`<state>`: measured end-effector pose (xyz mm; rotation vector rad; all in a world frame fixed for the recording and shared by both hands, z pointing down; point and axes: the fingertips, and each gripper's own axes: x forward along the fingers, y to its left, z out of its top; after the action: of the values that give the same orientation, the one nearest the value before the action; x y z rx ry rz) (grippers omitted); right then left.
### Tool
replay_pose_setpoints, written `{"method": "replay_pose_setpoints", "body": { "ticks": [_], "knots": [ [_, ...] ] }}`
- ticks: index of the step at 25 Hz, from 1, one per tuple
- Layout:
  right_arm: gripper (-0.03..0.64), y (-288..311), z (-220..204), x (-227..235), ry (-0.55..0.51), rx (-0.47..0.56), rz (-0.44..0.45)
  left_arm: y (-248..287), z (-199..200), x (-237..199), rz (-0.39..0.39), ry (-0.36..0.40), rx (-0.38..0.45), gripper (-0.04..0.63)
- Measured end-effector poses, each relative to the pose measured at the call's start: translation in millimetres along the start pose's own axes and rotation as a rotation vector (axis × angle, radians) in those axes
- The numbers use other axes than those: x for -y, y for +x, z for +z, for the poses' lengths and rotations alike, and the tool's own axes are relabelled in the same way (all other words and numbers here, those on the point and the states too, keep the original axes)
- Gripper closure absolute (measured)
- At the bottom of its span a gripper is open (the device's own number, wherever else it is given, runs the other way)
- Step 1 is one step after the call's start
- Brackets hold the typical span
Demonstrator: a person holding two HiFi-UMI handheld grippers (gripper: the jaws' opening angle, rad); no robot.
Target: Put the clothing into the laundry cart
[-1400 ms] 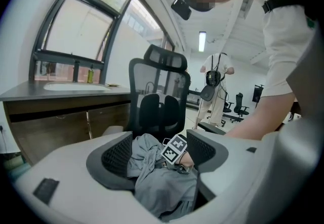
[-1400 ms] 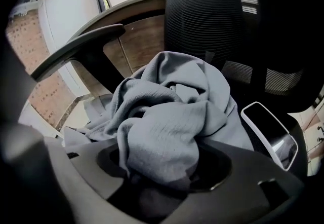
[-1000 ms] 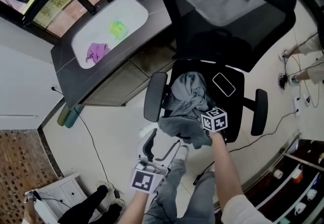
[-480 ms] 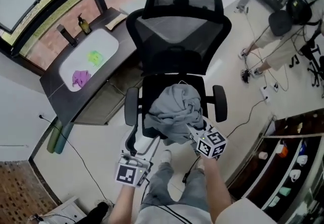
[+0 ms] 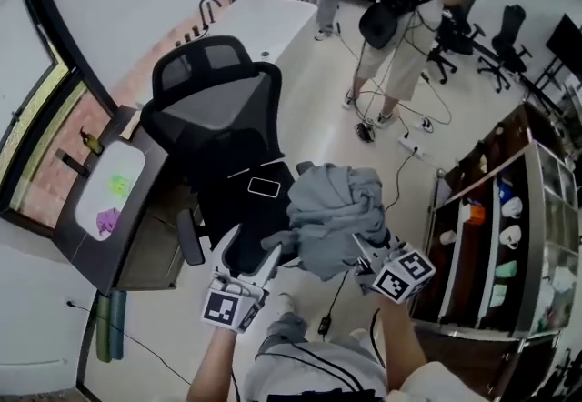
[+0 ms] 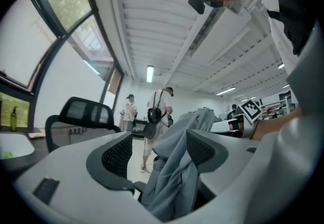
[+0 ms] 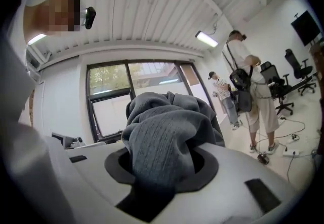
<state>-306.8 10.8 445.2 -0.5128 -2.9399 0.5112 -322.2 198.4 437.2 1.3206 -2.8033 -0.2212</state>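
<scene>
A crumpled grey garment (image 5: 332,209) hangs in the air to the right of a black office chair (image 5: 214,118). My right gripper (image 5: 364,255) is shut on the garment from below; in the right gripper view the grey knit (image 7: 162,132) bulges out between the pinched jaws of that gripper (image 7: 162,167). My left gripper (image 5: 250,250) stands open just left of the garment. In the left gripper view a hanging fold (image 6: 174,167) shows between the spread jaws of the left gripper (image 6: 161,154), close to the right-hand one, and is not pressed. No laundry cart is in view.
A phone (image 5: 264,186) lies on the chair seat. A dark counter with a white sink (image 5: 109,200) runs along the left. Two people (image 5: 409,18) stand at the back, with cables (image 5: 400,164) on the floor. Shelves with cups (image 5: 509,227) line the right.
The right gripper has lifted the grey garment off the chair seat and carried it right, away from the chair. The left gripper has followed, still open. The phone stays on the seat.
</scene>
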Motion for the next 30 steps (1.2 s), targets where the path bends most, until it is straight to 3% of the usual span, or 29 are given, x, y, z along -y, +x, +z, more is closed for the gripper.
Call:
{"method": "replay_pose_setpoints", "body": {
  "ticks": [4,8,14,19,24,30],
  "knots": [
    [0.453,-84.3,73.0,31.1,-0.027,0.124,-0.085,44.7,13.7,80.0,-0.14,0.01,0.034,0.276],
    [0.453,-182.9,175.6,59.3,-0.096,0.258,-0.191,94.4,18.0,160.7,-0.287,0.036,0.075,0.276],
    [0.453,-402.6,314.1,60.1,-0.239,0.475,-0.463,138.3,47.5,346.3,-0.605,-0.001,0.096,0.276],
    [0.453,-580.2,398.4,28.2,-0.426,0.604,-0.663,136.3,63.8,523.5,-0.899,-0.03,0.126,0.276],
    [0.453,-751.2,435.7,-20.0,-0.597,0.679,-0.877,93.6,76.3,682.7,-1.13,-0.068,0.159,0.276],
    [0.453,-924.2,391.4,-50.2,-0.616,0.689,-1.253,40.4,71.8,824.0,-1.378,-0.117,0.152,0.276]
  ]
}}
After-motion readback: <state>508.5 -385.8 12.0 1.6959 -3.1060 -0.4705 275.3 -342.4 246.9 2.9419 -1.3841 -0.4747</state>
